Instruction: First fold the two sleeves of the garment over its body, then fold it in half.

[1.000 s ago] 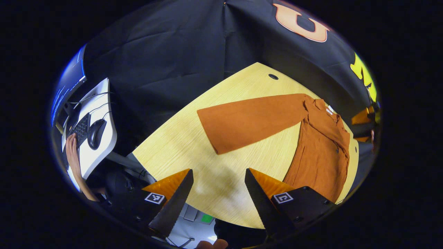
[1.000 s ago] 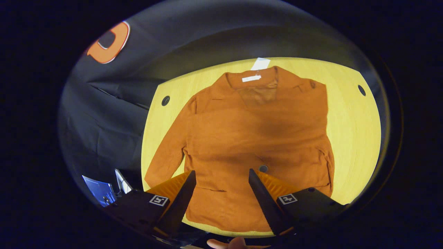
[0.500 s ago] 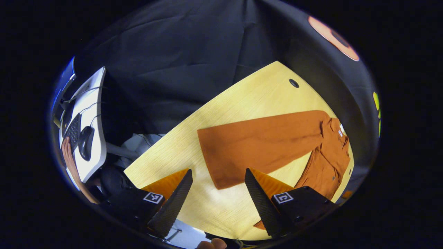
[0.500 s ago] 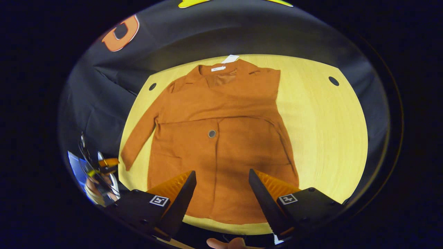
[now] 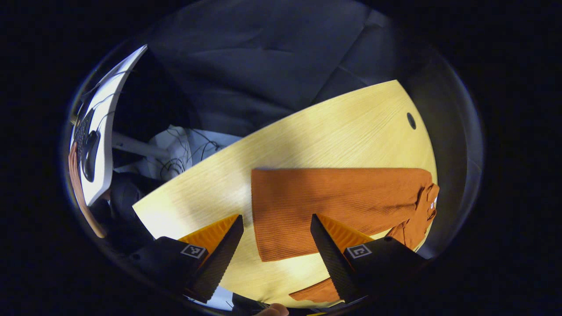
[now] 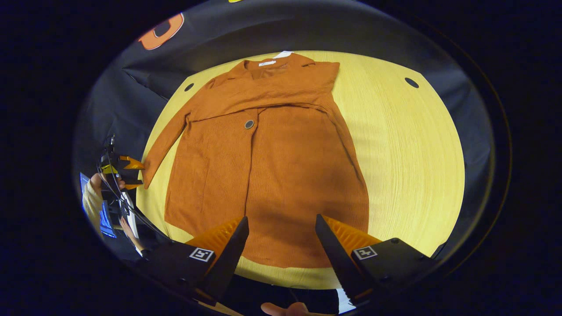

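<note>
The garment (image 6: 268,166), a rust-orange button-front top, lies flat on the pale wooden counter (image 6: 408,145), collar at the far edge and hem toward the near edge in the right gripper view. One sleeve is folded across the chest, forming a band below the collar; its cuff end reaches toward the garment's left side in that view. The other sleeve (image 5: 325,206) is unfolded and extends outward, flat on the counter, angled away from the body. A single dark button (image 6: 249,124) sits near the centre front, just below the folded sleeve. A white label (image 6: 264,63) shows inside the collar.

The left tool (image 5: 275,245) is released, fingers spread, with nothing between them. In the left gripper view it hovers over the cuff end of the extended sleeve, the cuff edge lying between the two fingers; contact with the cloth cannot be confirmed. The same tool appears in the right gripper view, near the cuff at the counter's edge.

The right tool (image 6: 281,245) is likewise released and empty, fingers apart, positioned above the hem at the near edge of the counter.

Two dark round holes (image 6: 411,82) mark the counter's far corners. Beyond the counter, the left gripper view shows a white side desk (image 5: 105,131) carrying a keyboard and a mouse (image 5: 89,153), with a person's forearm alongside.
</note>
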`<state>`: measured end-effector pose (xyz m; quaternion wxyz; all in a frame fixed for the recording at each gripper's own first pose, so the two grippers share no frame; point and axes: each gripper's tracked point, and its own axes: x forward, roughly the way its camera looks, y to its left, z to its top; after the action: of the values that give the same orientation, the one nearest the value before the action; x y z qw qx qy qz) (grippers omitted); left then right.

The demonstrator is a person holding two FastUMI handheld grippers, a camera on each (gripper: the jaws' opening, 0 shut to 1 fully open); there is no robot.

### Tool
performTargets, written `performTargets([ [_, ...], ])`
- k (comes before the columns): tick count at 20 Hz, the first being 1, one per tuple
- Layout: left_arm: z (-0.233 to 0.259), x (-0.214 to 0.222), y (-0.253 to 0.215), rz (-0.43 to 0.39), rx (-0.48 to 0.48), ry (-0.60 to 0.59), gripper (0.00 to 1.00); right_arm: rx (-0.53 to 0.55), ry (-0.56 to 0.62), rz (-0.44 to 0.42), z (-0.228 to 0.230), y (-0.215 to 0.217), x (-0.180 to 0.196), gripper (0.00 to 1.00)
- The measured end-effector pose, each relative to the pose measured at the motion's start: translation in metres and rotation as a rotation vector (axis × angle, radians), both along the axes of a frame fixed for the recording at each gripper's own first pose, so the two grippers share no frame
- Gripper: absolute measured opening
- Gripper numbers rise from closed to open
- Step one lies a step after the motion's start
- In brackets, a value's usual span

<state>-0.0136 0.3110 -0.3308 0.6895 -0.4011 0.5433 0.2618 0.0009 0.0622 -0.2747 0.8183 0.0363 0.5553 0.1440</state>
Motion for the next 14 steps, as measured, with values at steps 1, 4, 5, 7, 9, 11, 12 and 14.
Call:
performTargets([
  [1, 0.002, 0.005, 0.002, -0.014, 0.011, -0.004, 0.90, 0.008, 0.002, -0.001, -0.002, -0.002, -0.005, 0.99],
  [4, -0.005, 0.006, 0.000, -0.055, -0.003, 0.059, 1.00, -0.010, 0.014, -0.012, -0.015, -0.017, -0.019, 0.99],
  [5, -0.005, 0.003, 0.002, -0.058, 0.005, 0.097, 0.94, -0.010, 0.026, -0.019, -0.019, -0.019, -0.024, 0.99],
  [7, -0.008, 0.002, 0.003, -0.058, 0.012, 0.134, 0.85, -0.001, 0.057, -0.035, -0.026, -0.023, -0.034, 0.99],
  [9, -0.009, 0.002, 0.002, -0.075, 0.008, 0.139, 0.69, 0.000, 0.071, -0.043, -0.030, -0.028, -0.041, 0.99],
  [11, -0.008, 0.005, 0.001, -0.073, 0.005, 0.142, 0.64, 0.005, 0.071, -0.053, -0.031, -0.031, -0.042, 0.99],
  [12, -0.009, 0.005, 0.000, -0.073, 0.004, 0.144, 0.63, 0.009, 0.073, -0.056, -0.031, -0.031, -0.043, 0.99],
  [14, -0.010, 0.005, 0.000, -0.074, 0.011, 0.137, 0.61, 0.027, 0.076, -0.052, -0.030, -0.030, -0.044, 0.99],
])
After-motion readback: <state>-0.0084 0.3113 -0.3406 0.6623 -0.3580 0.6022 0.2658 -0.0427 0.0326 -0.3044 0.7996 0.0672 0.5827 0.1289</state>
